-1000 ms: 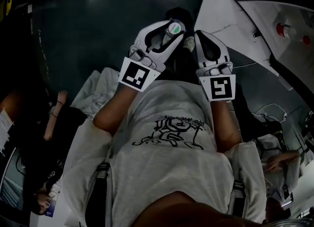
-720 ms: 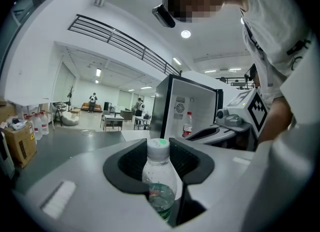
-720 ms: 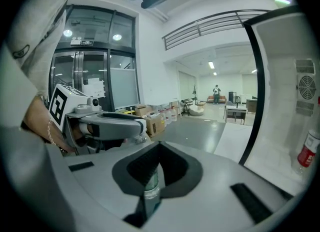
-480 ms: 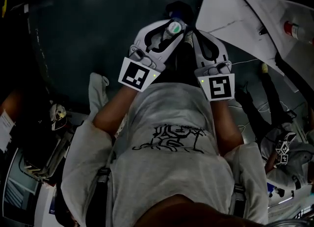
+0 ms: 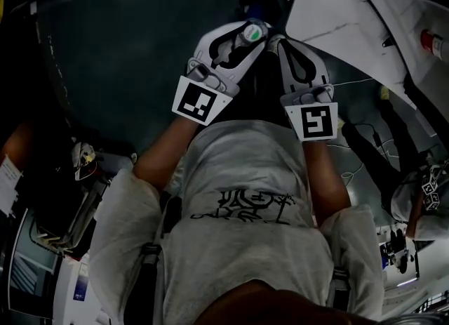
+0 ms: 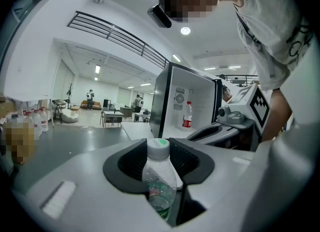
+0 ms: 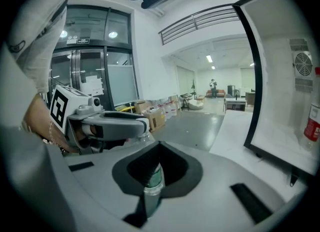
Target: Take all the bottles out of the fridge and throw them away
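A clear bottle with a white and green cap (image 5: pixel 251 34) (image 6: pixel 160 176) stands between the jaws of my left gripper (image 5: pixel 256 27) (image 6: pixel 161 173), which is shut on it. My right gripper (image 5: pixel 284 41) (image 7: pixel 155 176) hangs close beside it, shut on a second clear bottle with a green label (image 7: pixel 155 182) that sits in the cut-out of its jaws. The open fridge (image 6: pixel 200 100) (image 7: pixel 280 100) stands ahead to the right. A red-labelled bottle (image 6: pixel 187 116) (image 7: pixel 312 123) (image 5: pixel 433 41) stands inside it.
The white fridge door (image 5: pixel 337 15) stretches across the upper right of the head view. Cardboard boxes (image 7: pixel 150 113) line the far wall. Several bottles (image 6: pixel 37 121) stand at the left. Another person (image 5: pixel 421 197) crouches at the right, among cables on the dark floor (image 5: pixel 126 50).
Both grippers have sunk together, each still holding its bottle. The floor and fridge door have slid across the head view, and the people at the left have gone out of it.
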Motion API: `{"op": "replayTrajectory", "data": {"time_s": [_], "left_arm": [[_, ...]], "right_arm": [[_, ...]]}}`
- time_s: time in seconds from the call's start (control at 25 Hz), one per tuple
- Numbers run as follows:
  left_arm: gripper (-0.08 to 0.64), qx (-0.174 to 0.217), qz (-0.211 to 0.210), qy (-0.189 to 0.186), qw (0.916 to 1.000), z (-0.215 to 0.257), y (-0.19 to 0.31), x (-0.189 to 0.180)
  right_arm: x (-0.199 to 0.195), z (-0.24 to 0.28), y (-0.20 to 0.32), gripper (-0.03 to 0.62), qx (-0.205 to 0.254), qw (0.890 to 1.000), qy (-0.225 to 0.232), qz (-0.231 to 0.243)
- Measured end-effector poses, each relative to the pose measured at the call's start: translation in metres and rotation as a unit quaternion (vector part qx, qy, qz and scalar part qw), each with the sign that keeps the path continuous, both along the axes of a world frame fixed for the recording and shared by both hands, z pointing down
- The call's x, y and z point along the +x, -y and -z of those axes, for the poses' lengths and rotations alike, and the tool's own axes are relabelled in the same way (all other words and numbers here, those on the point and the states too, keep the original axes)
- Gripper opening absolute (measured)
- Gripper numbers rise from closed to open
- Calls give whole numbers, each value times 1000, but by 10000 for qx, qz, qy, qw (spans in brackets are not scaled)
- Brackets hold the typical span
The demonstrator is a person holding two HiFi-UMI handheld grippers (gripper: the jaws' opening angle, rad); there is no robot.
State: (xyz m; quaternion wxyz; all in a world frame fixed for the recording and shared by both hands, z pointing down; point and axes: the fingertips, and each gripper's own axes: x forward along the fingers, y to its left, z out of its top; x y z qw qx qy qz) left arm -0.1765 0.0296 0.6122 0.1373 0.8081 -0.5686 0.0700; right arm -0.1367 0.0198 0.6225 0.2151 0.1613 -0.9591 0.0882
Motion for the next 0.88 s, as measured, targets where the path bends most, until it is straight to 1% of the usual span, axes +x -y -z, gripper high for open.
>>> {"op": "replayTrajectory", "data": {"time_s": [0.28, 0.44, 0.64, 0.88], "left_arm": [[144, -76, 41, -30, 10000, -27, -9, 2], [144, -96, 13, 11, 10000, -42, -12, 3], [144, -210, 66, -121, 9997, -66, -13, 3], [144, -228, -25, -71, 9997, -87, -12, 9]], "right_arm": [[1, -23, -9, 8, -37, 10000, -17, 40], [0, -38, -15, 8, -78, 9999, -63, 71], [3, -62, -19, 9, -153, 9997, -168, 36], [6, -87, -20, 8, -194, 9995, -242, -19]]}}
